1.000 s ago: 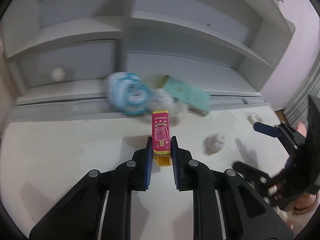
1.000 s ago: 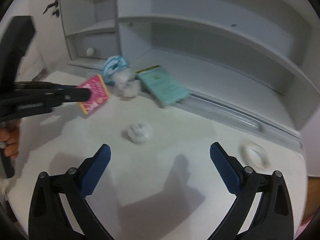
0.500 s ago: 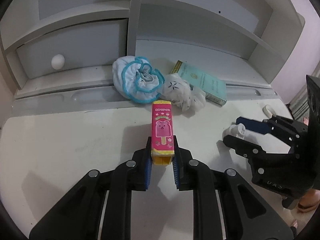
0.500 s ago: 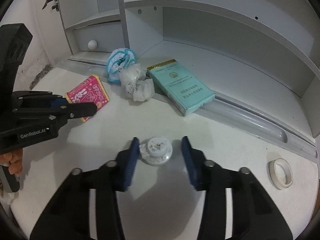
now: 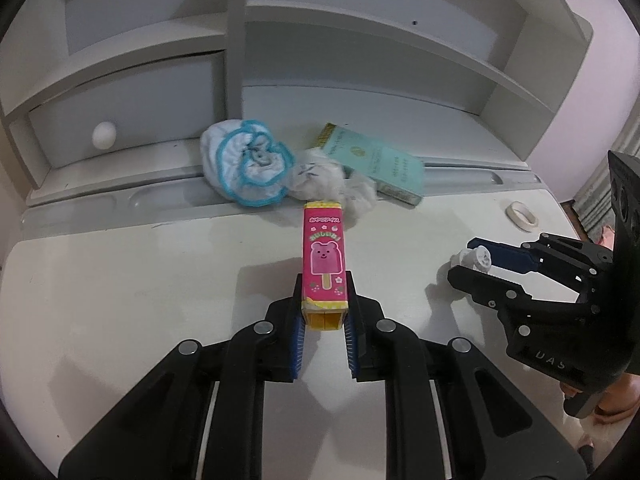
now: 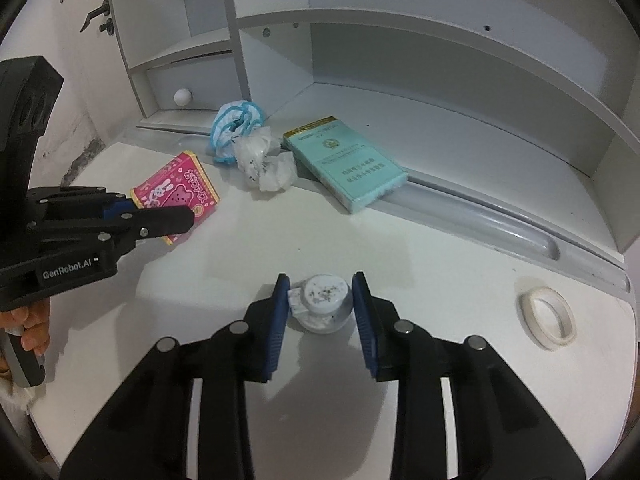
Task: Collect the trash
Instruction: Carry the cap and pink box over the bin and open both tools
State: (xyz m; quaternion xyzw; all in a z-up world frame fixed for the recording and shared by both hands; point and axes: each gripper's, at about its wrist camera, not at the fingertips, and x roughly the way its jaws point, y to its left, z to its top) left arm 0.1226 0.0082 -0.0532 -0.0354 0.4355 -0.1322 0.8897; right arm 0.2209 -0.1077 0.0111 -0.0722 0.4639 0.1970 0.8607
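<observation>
In the left wrist view, the left gripper (image 5: pixel 323 316) is clamped on the near end of a pink rectangular cardboard ice-cream box (image 5: pixel 323 258), which projects forward above the white desk (image 5: pixel 120 280). The box is light and thin-walled; hold it across its narrow sides near one end and avoid crushing force. Ahead lie a blue-edged white fabric bundle (image 5: pixel 246 168), a crumpled clear plastic wrapper (image 5: pixel 332 184) and a teal flat carton (image 5: pixel 376 160). In the right wrist view, the right gripper (image 6: pixel 320 312) has its blue pads closed against the sides of a small clear plastic cup with a white speckled lid (image 6: pixel 323 302), resting on the desk; whether it is lifted cannot be judged. The cup is probably light, smooth and slippery; grip below the lid rim. A roll of white tape (image 6: pixel 548 317) lies well apart.
</observation>
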